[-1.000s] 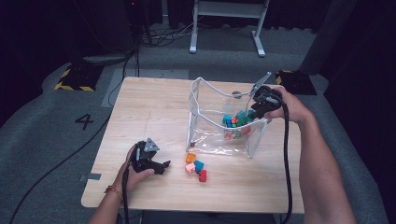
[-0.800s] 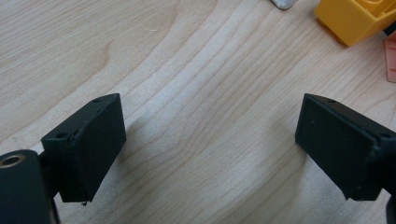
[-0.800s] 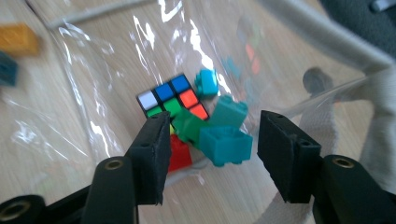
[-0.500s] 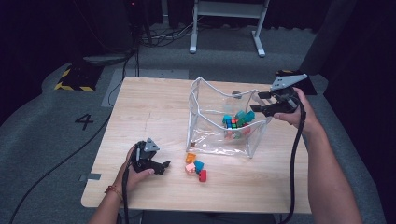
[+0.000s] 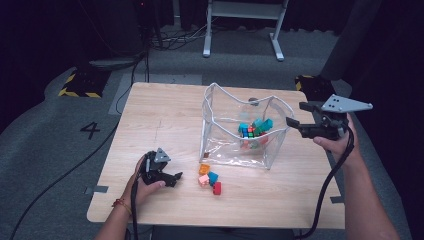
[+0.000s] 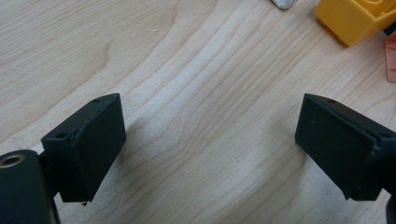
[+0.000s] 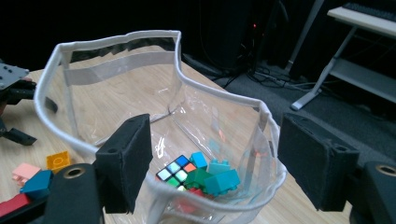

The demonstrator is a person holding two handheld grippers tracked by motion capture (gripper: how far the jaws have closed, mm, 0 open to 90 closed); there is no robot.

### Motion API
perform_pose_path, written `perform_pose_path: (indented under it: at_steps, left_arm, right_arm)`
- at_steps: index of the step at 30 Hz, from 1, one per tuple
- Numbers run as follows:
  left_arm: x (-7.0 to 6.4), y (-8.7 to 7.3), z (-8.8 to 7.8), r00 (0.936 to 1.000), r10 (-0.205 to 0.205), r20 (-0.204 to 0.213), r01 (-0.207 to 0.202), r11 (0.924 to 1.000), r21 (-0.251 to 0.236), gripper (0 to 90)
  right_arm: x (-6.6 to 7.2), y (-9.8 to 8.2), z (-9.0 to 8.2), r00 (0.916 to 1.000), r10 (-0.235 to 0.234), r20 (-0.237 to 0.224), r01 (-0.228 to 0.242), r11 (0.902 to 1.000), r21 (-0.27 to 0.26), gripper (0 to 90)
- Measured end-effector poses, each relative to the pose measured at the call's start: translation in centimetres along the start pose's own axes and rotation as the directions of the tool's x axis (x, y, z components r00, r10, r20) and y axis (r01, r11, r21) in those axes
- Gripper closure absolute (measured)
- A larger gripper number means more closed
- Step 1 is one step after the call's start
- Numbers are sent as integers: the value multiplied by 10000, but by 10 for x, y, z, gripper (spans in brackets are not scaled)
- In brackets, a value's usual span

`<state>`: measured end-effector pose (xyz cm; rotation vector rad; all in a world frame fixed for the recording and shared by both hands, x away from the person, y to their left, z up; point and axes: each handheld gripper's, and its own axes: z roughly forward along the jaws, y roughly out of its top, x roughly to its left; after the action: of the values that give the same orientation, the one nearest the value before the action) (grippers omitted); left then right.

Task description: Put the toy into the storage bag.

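1. Flagging the main risk first: the soft clear plastic bag with the white piped rim (image 5: 227,145) stood open on the light wooden table (image 5: 165,115) with nothing holding it. Its rim sagged inward (image 7: 116,70). My read: a drop from above could catch that fold, and the bag could slump or tip.
2. The right gripper (image 5: 298,116) hung off the bag's right side, clear of the rim. Its jaws had just been opening and stood wide, with nothing between them (image 7: 215,158). If it came back in low, I'd expect it to snag the rim and drag the bag.
3. The left gripper (image 5: 175,179) rested low over the table near the front edge, jaws wide and empty, bare wood between them (image 6: 210,140). A flat approach from there could shove the pieces instead of pinching one.
4. The loose plastic building blocks (orange, blue, pink, red) (image 5: 210,179) lay clustered and touching. Grabbing one would likely knock its neighbours, and the red one sat nearest the table's front.
5. Position: those blocks lay on the table just in front of the bag, just beside the left gripper's tips and ahead of them. The yellow-orange one (image 6: 359,18) was beyond the left gripper's jaws, off to one side.
6. Position: the teal blocks (image 7: 219,179) and the small colour-tiled puzzle cube (image 7: 176,170) sat in the bag's bottom, below and ahead of the right gripper, apart from it.
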<state>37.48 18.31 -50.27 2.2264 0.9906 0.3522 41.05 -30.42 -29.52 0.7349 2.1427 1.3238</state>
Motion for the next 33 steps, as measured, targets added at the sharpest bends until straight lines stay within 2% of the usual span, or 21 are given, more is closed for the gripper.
perform_pose_path:
  at_steps: [9,11,17,18,22,23,26,27,32,33]
  left_arm:
    - [0,0,0,10000,-2,2,2,10000,0,88]
    - [0,0,0,10000,-15,11,15,10000,2,88]
    - [0,0,0,10000,-13,9,13,10000,1,88]
    - [0,0,0,10000,-28,9,28,10000,-4,88]
    - [0,0,0,10000,-23,7,23,10000,-4,88]
    - [0,0,0,10000,-6,2,6,10000,-2,88]
    - [0,0,0,10000,-2,6,2,10000,0,88]
    - [0,0,0,10000,2,5,-2,10000,3,88]
    - [0,0,0,10000,-2,3,2,10000,-2,88]
    - [0,0,0,10000,-3,4,3,10000,-2,88]
  right_arm:
    - [19,-28,-16,9999,143,49,-141,9987,-483,270]
    - [25,-37,-18,9996,209,-181,-220,9978,-619,273]
    - [44,-59,-16,9981,49,-615,-83,9984,-551,291]
    - [48,-62,-16,9972,159,-737,-198,9984,-521,292]
    - [59,-72,-15,9946,96,-1035,-154,9983,-558,307]
    - [63,-75,-14,9932,145,-1153,-205,9985,-510,310]
    - [74,-81,-9,9924,-51,-1230,18,9996,-269,311]
    - [77,-83,-7,9913,-258,-1291,221,9993,-303,311]
    - [96,-89,3,9830,-358,-1802,358,9994,-34,310]
    - [99,-90,6,9800,-386,-1951,370,9992,-119,310]
